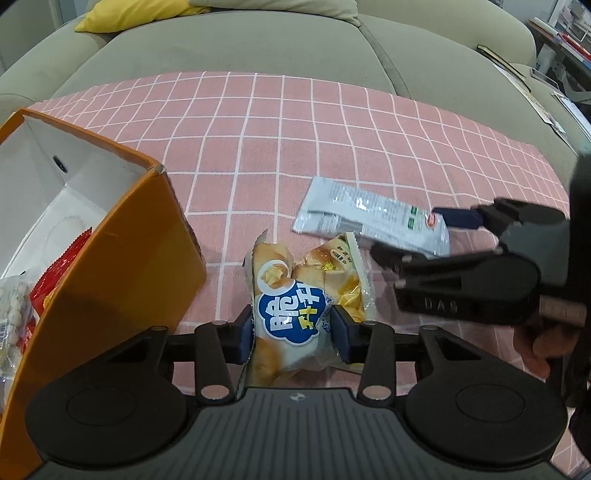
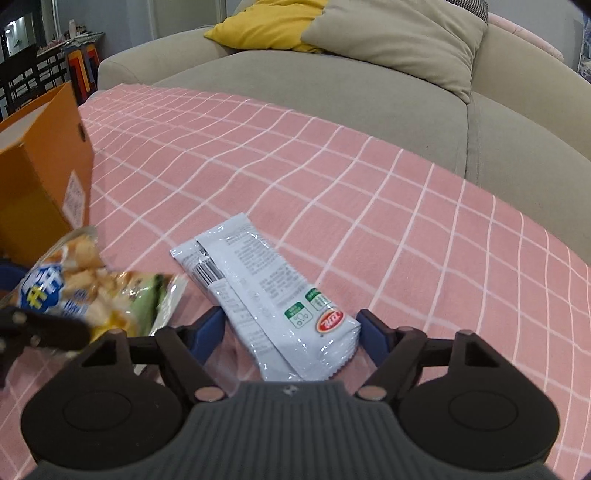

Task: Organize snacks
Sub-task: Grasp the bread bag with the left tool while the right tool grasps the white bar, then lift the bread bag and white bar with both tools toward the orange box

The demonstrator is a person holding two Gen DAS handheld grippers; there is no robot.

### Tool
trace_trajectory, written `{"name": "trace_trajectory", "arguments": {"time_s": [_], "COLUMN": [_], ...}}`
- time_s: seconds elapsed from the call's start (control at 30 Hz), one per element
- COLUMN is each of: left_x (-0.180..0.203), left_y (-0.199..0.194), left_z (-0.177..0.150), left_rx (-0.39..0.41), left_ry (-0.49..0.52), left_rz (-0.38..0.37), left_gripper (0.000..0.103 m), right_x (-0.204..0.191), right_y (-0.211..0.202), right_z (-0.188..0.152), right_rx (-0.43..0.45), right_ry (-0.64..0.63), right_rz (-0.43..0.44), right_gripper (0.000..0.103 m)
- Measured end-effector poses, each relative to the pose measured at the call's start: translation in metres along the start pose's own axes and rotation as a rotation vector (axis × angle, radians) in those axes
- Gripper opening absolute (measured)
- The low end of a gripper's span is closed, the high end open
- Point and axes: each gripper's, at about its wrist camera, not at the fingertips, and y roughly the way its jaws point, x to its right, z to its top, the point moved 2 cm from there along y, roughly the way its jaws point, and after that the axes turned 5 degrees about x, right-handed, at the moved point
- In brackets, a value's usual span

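A pink cloth (image 1: pixel 295 147) with a white grid covers the worktop, with a grey-green sofa (image 1: pixel 240 44) behind it and a yellow cushion (image 2: pixel 266 26) on the sofa.

The left gripper (image 1: pixel 293 332) points steeply down, and its blue fingers (image 1: pixel 245 334) are narrow, pressing on both sides of a bread snack bag (image 1: pixel 291 299). The bag bulges between the pads, printed with golden bread pieces and a blue-and-white label. Its long axis runs away from the left wrist camera, with the crimped far end near the middle of the cloth. In the right wrist view the same bag sits at the left edge, slightly blurred.

Just beyond and to the right of that bag lies a white snack packet (image 2: pixel 266 295), flat on the cloth with its printed back seam up. It is long and narrow; its axis runs diagonally, the end with the red oval logo and green marks towards the right gripper (image 2: pixel 291 332), the other end pointing towards the orange box (image 1: pixel 122 258). The right gripper's fingers (image 2: pixel 371 338) stand fairly wide on either side of the logo end, with gaps showing, so they are not clamping it.

The orange box stands open at the left, just beside the bread bag, white inside. It holds a red packet (image 1: pixel 55 277) and a clear bag of pale round pieces (image 1: pixel 14 310).

A hand (image 1: pixel 543 347) grips the right gripper's handle at the right edge of the left wrist view.
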Motion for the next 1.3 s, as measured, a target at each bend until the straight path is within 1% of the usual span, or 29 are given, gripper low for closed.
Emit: {"name": "trace_trajectory", "arguments": {"time_s": [0.13,0.17,0.2,0.23,0.4,0.53,0.67,0.8,0.87,0.97,1.03,1.1,1.13,1.17,1.23,1.3], "left_x": [-0.003,-0.004,-0.006,-0.007,-0.016,-0.022,-0.029,-0.032,-0.034,-0.039,-0.042,-0.044,-0.046,-0.048,-0.052,-0.054], "left_y": [-0.010,-0.013,-0.016,-0.019,-0.035,-0.048,-0.060,-0.067,-0.069,-0.070,-0.070,-0.068,-0.068,-0.066,-0.067,-0.067], "left_z": [-0.008,-0.011,-0.015,-0.018,-0.041,-0.059,-0.076,-0.089,-0.097,-0.099,-0.098,-0.098,-0.097,-0.096,-0.096,-0.096], "left_rx": [0.001,-0.001,-0.003,-0.006,-0.032,-0.038,-0.032,-0.035,-0.044,-0.049,-0.057,-0.068,-0.074,-0.078,-0.084,-0.090], "left_ry": [-0.005,-0.011,-0.018,-0.023,-0.055,-0.075,-0.088,-0.093,-0.094,-0.112,-0.118,-0.124,-0.129,-0.136,-0.150,-0.159], "left_rz": [0.013,0.013,0.012,0.013,0.020,0.021,0.019,0.005,-0.004,-0.020,-0.030,-0.038,-0.040,-0.042,-0.042,-0.045], "left_gripper": [0.043,0.043,0.042,0.042,0.041,0.041,0.041,0.041,0.041,0.042,0.043,0.043,0.044,0.045,0.047,0.049], "right_x": [-0.008,-0.011,-0.015,-0.018,-0.034,-0.061,-0.094,-0.124,-0.135,-0.140,-0.140,-0.140,-0.139,-0.138,-0.136,-0.134], "right_y": [-0.017,-0.022,-0.027,-0.033,-0.064,-0.096,-0.125,-0.148,-0.154,-0.158,-0.159,-0.168,-0.171,-0.173,-0.177,-0.184], "right_z": [-0.011,-0.014,-0.016,-0.020,-0.041,-0.065,-0.090,-0.111,-0.119,-0.125,-0.126,-0.128,-0.128,-0.127,-0.127,-0.123], "right_rx": [-0.008,-0.013,-0.021,-0.030,-0.061,-0.073,-0.112,-0.146,-0.159,-0.148,-0.135,-0.101,-0.084,-0.071,-0.033,-0.010], "right_ry": [0.076,0.095,0.111,0.134,0.283,0.376,0.469,0.548,0.542,0.542,0.524,0.500,0.476,0.455,0.397,0.321], "right_rz": [-0.075,-0.094,-0.108,-0.152,-0.227,-0.255,-0.272,-0.269,-0.248,-0.209,-0.185,-0.160,-0.145,-0.129,-0.110,-0.120], "right_gripper": [0.067,0.064,0.047,0.047,0.044,0.042,0.041,0.042,0.043,0.047,0.053,0.057,0.063,0.067,0.070,0.075]}}
